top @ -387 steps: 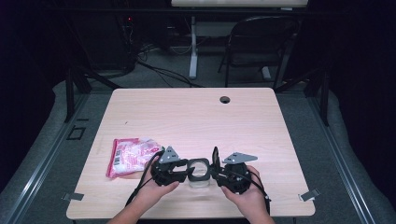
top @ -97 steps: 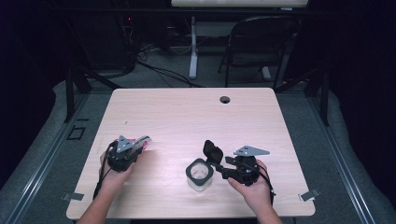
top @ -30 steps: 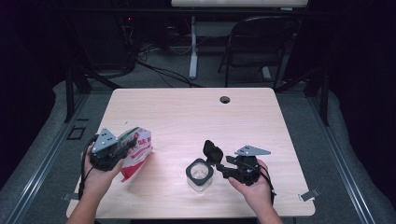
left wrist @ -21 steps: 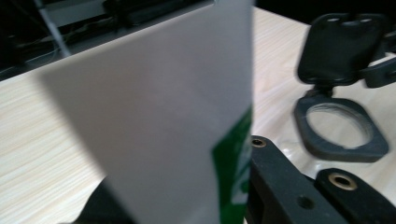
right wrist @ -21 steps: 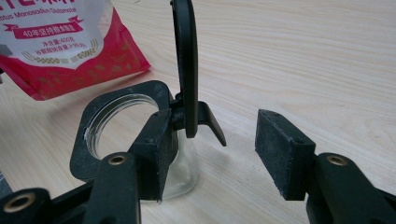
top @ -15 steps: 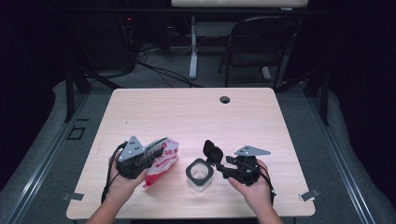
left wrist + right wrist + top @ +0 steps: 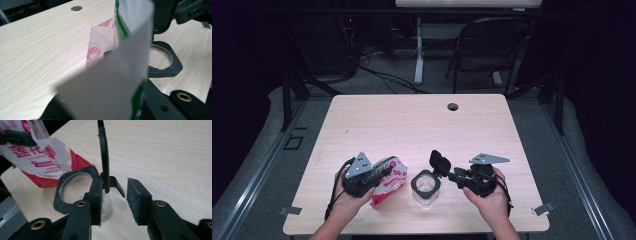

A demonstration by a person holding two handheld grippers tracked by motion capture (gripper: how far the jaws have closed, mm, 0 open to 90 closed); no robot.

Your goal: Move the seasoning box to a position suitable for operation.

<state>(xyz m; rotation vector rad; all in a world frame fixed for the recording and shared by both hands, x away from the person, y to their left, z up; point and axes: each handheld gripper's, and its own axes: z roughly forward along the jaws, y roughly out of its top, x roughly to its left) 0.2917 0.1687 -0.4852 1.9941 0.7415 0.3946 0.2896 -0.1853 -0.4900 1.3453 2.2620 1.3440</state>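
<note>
The red-and-white snack bag (image 7: 388,181) hangs tilted just left of the clear jar (image 7: 426,189) near the table's (image 7: 412,125) front edge, its lower corner down at the table top, its upper end clamped flat in the left claw (image 7: 379,174), whose hand comes in from the bottom left with the forearm angled toward the jar. The jar stands with its black hinged lid (image 7: 439,161) flipped up. The right claw (image 7: 115,195) points level at the lid's hinge from the right, the hand low at the table; its jaws have just been closing, stand apart, one beside the lid, gripping nothing.
</note>
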